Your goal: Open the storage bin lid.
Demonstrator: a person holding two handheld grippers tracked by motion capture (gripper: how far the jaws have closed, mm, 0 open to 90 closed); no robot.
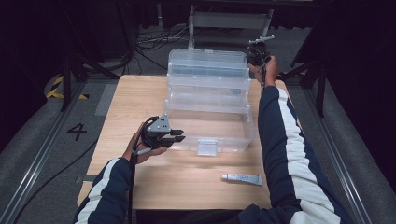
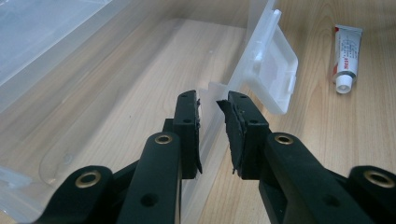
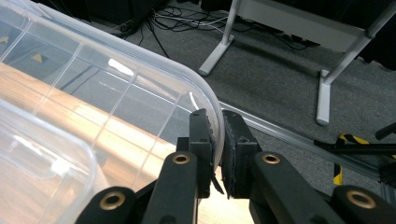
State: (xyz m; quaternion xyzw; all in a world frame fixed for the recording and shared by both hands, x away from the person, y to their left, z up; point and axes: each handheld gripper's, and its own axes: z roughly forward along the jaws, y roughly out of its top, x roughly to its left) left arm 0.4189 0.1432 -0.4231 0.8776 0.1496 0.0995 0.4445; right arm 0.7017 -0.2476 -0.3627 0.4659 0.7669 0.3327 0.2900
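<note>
While both jaws straddle its walls, the clear box (image 1: pixel 210 126) sits between them.

The clear rectangular plastic storage box (image 1: pixel 210 126) stands open on the wooden table, empty, its hinged transparent lid (image 1: pixel 208 63) tilted up behind it. A white latch flap (image 1: pixel 207 146) hangs on its near wall.

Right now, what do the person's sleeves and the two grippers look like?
Both sleeves are dark navy with a broad white stripe down the arm. The left gripper is black, with a grey three-cornered plate on top and a black cable trailing along the forearm. The right gripper is black too; its jaws carry brass-ringed holes and rough dark pads.
</note>
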